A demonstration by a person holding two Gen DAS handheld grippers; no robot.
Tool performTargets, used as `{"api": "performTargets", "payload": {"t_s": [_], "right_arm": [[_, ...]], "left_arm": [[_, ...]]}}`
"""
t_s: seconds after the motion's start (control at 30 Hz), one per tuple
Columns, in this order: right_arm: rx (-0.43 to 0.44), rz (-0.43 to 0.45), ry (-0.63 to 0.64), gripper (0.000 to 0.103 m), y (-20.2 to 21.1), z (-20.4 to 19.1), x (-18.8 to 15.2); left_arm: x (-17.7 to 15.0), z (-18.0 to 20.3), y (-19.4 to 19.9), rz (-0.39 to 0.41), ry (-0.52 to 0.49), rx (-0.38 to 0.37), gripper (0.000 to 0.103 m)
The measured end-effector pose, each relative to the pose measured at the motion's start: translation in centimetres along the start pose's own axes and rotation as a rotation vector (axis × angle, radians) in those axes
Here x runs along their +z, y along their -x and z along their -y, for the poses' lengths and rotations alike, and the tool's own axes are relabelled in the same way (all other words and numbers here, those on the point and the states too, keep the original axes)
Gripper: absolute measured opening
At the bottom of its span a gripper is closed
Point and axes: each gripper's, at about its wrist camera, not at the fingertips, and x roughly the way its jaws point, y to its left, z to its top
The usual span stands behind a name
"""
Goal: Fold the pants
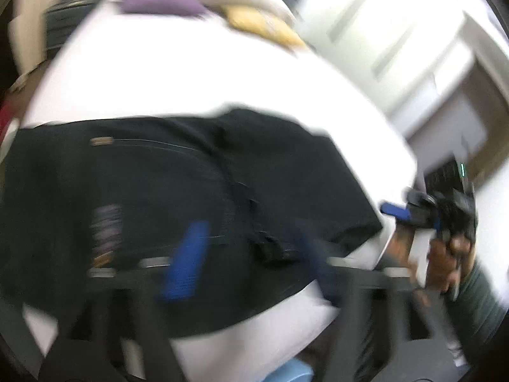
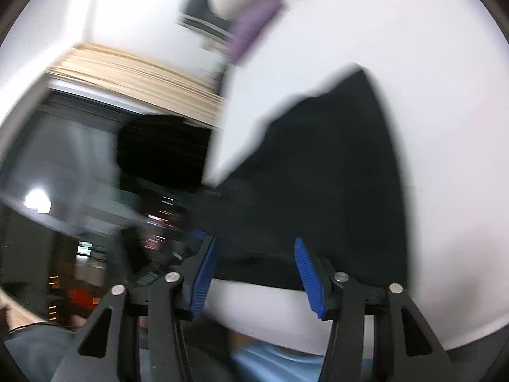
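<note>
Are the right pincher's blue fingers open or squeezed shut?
Open. In the right wrist view the right gripper has a wide gap between its blue pads, and nothing sits between them; the black pants lie just beyond.

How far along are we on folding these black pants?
Done: the black pants lie spread on the white bed; whether any fold is made, blur hides. In hand: nothing; the right gripper is open at their near edge, and the left gripper also looks open above them. Left: grasping and folding.
</note>
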Motion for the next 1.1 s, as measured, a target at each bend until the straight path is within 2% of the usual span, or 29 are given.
{"api": "performTargets", "payload": {"t_s": [0.07,0.1,0.17,0.23,0.33,0.4,0.7,0.77,0.9,0.97,1.0,1.07,1.1], "right_arm": [[0.089,0.037,0.021,0.071,-0.4,-1.8,-0.4],[0.123,0.042,0.023,0.071,-1.1,-2.4,-0.5],[0.162,0.029,0.015,0.071,-3.4,-3.4,-0.7],[0.167,0.004,0.002,0.071,-5.5,-3.6,-0.8],[0.186,-0.035,0.001,0.071,-7.7,-4.0,-1.1],[0.195,-0.058,0.015,0.071,-8.9,-5.0,-1.2],[0.218,-0.059,0.039,0.07,-9.5,-7.2,-1.8],[0.211,-0.057,0.037,0.07,-9.4,-7.3,-1.8],[0.206,-0.049,0.025,0.07,-9.1,-6.9,-1.6],[0.204,-0.045,0.021,0.07,-9.2,-6.7,-1.2],[0.2,-0.045,0.021,0.07,-9.3,-6.7,-1.1],[0.186,-0.044,0.026,0.07,-9.4,-6.7,-0.4],[0.18,-0.043,0.027,0.07,-9.5,-6.7,-0.1]], "left_arm": [[-0.9,-2.9,4.3,0.128,0.101,0.017,0.087],[-1.6,-4.8,6.5,0.181,0.158,0.039,0.087],[-2.6,-7.9,9.1,0.231,0.254,0.082,0.088],[-4.3,-11.5,11.1,0.266,0.396,0.105,0.088],[-5.9,-15.7,11.8,0.271,0.591,0.063,0.088],[-6.7,-17.5,11.3,0.271,0.677,0.032,0.088],[-7.7,-20.6,8.2,0.21,0.825,-0.117,0.085],[-7.9,-21.1,7.6,0.231,0.855,-0.146,0.079],[-8.7,-22.4,6.8,0.266,0.944,-0.202,0.075],[-8.6,-22.9,6.4,0.27,0.976,-0.214,0.058],[-8.6,-23.1,6.2,0.266,0.988,-0.217,0.055],[-8.8,-23.2,5.4,0.261,0.994,-0.223,0.035],[-8.8,-23.4,5.1,0.249,1.005,-0.224,0.031]]}}
